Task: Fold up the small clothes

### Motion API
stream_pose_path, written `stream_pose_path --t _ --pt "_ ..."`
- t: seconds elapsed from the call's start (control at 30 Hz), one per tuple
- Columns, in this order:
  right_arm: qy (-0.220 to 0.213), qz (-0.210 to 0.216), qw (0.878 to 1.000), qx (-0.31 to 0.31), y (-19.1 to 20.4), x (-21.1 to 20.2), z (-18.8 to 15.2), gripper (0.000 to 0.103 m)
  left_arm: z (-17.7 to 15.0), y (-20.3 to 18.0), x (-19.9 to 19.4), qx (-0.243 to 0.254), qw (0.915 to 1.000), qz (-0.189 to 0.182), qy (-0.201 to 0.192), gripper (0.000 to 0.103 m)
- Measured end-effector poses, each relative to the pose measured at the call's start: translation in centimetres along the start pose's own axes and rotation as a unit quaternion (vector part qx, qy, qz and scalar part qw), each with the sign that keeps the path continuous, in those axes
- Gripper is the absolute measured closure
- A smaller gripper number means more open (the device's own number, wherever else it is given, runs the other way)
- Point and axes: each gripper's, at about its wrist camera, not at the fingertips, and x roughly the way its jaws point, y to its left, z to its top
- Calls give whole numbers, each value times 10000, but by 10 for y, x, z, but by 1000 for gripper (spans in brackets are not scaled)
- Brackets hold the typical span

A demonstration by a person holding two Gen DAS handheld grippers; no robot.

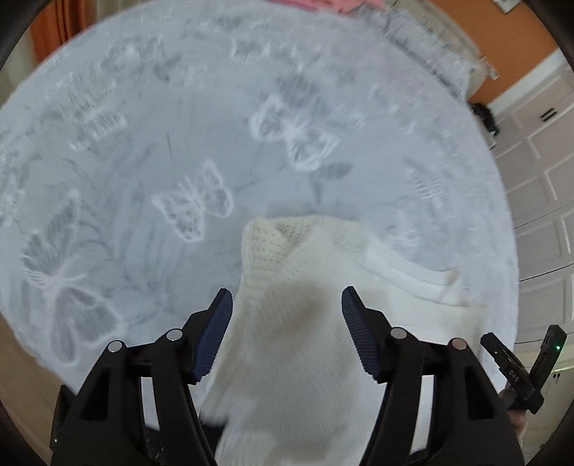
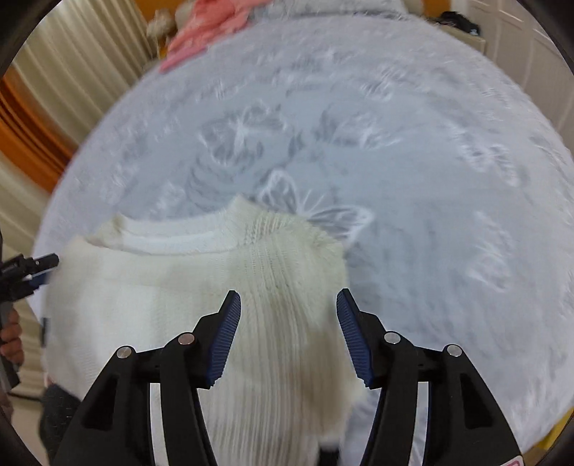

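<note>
Evidently both the left claw (image 1: pixel 287 308) and right claw (image 2: pixel 288 310) are released above the cream knit sweater (image 2: pixel 179 304); soft and limp, it is best pinched at the shoulders.

I am in a home bedroom: below me spreads a bed (image 1: pixel 143 107) under a pale fluffy blanket (image 2: pixel 430 179) embossed with butterflies. Beside it hang pleated cream curtains (image 2: pixel 71 53) against orange walls (image 1: pixel 520 46), and white panelled wardrobe doors (image 1: pixel 538 161) stand along one side. A pink garment (image 2: pixel 204 32) lies at the bed's far end.
</note>
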Motion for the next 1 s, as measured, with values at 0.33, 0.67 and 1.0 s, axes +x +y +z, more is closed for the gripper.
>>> stream_pose_path --t 0.33,0.67,1.0 --pt "-987 183 9949 -138 -2 -47 25 94 19 -11 -10 177 9982 -488 -290 84" --pt "-978 279 9948 -18 22 -65 -12 85 -14 15 -38 3 9978 233 -625 37" --pt "-109 1531 9850 -791 169 -18 -35 98 -103 96 1 -1707 9801 -906 443 30"
